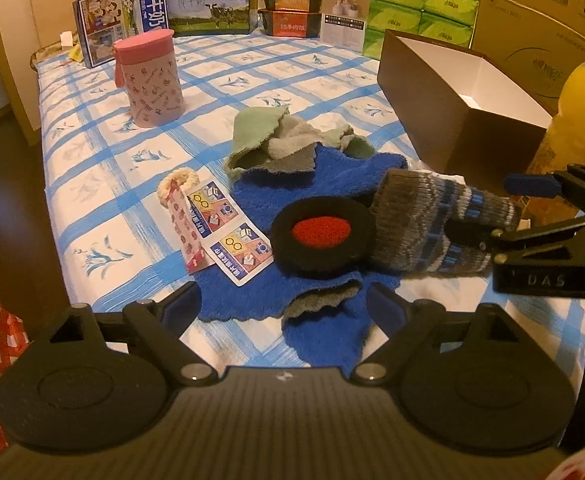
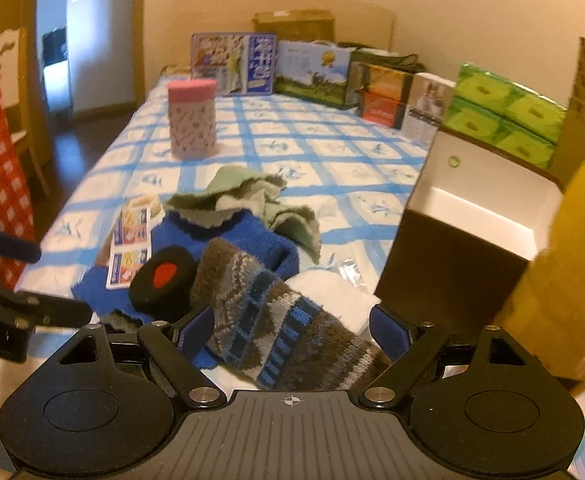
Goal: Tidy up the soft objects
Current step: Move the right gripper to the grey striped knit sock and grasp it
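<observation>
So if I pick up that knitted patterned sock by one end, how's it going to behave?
The knitted sock will probably sag and dangle, since it already lies limp and bent over the blue towel. It looks light for its size, thick loose wool. The fuzzy knit should grip rather than slip, though it may drag the black and red pad lying against it.

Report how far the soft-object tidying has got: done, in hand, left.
Done: nothing visible; the brown box looks empty inside. In hand: the right gripper has open jaws around the knitted sock, not yet clamped; the left gripper hovers open over the blue towel. Left: sock, towel, green cloth, black-and-red pad all remain on the table.
</observation>
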